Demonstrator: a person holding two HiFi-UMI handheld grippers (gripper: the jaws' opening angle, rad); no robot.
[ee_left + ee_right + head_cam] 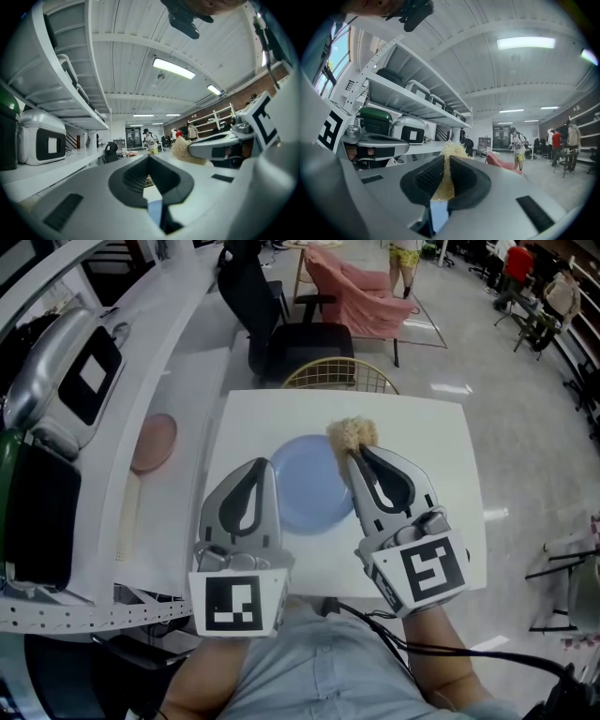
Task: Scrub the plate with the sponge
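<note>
Pinched tight between the jaws of the right gripper (pixel 446 161): a tan, fibrous scrubbing sponge (pixel 352 433), poking out past the tips and hovering at about 1 o'clock on the rim of the round pale-blue plate (pixel 305 491). Resting unheld at the middle of the small white square table (pixel 441 474), that plate. Left gripper (pixel 266 468) closed on nothing, tips at the plate's 9 o'clock edge; contact impossible to confirm.

Probably best now: press the left tips onto that edge to pin the plate, lower the sponge flat, then sweep from 1 o'clock toward 7 in overlapping circles. Keep pressure moderate, since likely to skid otherwise. Avoid scraping with bare jaw tips.
</note>
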